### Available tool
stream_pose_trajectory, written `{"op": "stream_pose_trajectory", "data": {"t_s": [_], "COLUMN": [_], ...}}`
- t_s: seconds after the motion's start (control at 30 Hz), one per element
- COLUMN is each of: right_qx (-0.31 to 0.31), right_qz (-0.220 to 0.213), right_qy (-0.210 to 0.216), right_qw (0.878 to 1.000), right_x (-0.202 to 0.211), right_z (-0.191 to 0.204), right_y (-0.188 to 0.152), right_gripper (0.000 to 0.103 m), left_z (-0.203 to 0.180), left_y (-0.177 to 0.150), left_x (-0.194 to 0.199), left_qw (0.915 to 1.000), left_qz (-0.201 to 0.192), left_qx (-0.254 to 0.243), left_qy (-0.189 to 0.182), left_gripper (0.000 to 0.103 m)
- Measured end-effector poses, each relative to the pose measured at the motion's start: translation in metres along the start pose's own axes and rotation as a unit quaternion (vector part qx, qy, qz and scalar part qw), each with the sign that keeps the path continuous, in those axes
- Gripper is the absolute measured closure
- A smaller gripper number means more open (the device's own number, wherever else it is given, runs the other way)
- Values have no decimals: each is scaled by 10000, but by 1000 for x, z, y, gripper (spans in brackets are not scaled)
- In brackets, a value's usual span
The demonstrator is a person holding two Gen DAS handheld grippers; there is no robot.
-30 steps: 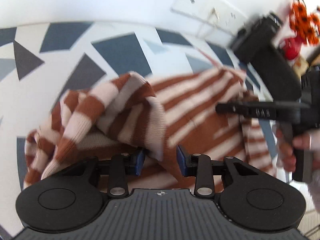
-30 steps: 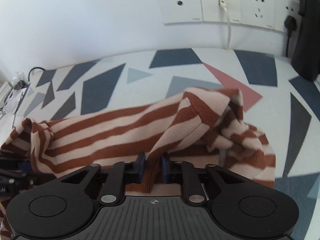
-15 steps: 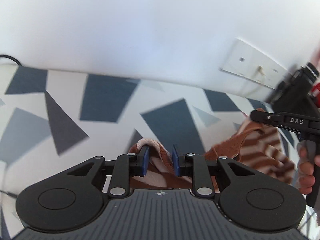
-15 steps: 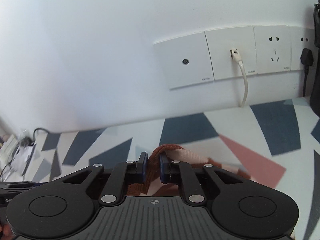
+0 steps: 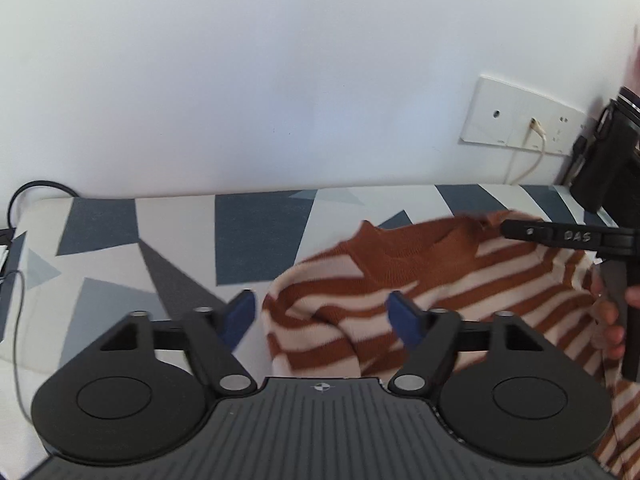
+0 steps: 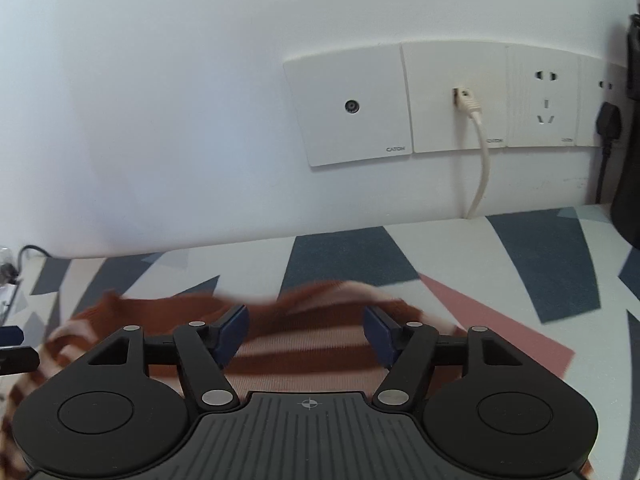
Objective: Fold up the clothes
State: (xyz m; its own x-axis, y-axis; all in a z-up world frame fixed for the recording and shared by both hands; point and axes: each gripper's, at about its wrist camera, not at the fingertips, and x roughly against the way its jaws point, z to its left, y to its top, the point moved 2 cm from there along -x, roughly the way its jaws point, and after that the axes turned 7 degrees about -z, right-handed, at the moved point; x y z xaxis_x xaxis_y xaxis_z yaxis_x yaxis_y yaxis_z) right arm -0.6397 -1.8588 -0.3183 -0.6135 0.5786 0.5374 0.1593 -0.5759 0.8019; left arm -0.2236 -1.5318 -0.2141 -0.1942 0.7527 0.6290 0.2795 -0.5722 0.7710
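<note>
A rust-and-cream striped sweater lies on the patterned table, its brown collar toward the wall. My left gripper hangs just over the sweater's left shoulder, jaws opening, the blue pads clear of the cloth. In the right wrist view the same sweater is blurred below my right gripper; its jaws are opening too and nothing is pinched. The right gripper's black finger reaches over the sweater's far right edge, with a person's hand on its handle.
The table cover has grey, blue and pink shapes and ends at a white wall. Wall sockets with a white cable sit behind. A black object stands at the back right. A black cable curls at the left.
Both grippers let go of the sweater and spread their jaws. The cloth, bunched and lifted a second ago, has dropped flatter onto the table near the wall.
</note>
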Motion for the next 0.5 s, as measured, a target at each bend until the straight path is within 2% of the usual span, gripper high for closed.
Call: {"op": "stream_pose_trajectory", "data": {"t_s": [0.1, 0.17, 0.3, 0.4, 0.43, 0.5], "right_qx": [-13, -89, -286, 119, 227, 305], "right_qz": [-7, -25, -51, 75, 162, 265], "right_qy": [-64, -255, -676, -1017, -1099, -1345], "right_qw": [10000, 9996, 9973, 9947, 9935, 9901], "right_x": [35, 61, 106, 123, 125, 128], "right_z": [-14, -26, -39, -39, -40, -44], "right_y": [-8, -15, -35, -50, -54, -60], "right_gripper": [42, 42, 43, 43, 44, 45], "left_z": [5, 5, -8, -21, -24, -30], "left_y": [-22, -39, -69, -82, -84, -85], "left_x": [18, 31, 51, 59, 60, 59], "left_qw": [9989, 9973, 9956, 9956, 9957, 9948], "left_qz": [359, 568, 785, 823, 832, 867], "left_qx": [283, 456, 489, 332, 224, -51], "left_qy": [-46, -83, 154, 287, 348, 529], "left_gripper": [23, 23, 23, 25, 31, 55]}}
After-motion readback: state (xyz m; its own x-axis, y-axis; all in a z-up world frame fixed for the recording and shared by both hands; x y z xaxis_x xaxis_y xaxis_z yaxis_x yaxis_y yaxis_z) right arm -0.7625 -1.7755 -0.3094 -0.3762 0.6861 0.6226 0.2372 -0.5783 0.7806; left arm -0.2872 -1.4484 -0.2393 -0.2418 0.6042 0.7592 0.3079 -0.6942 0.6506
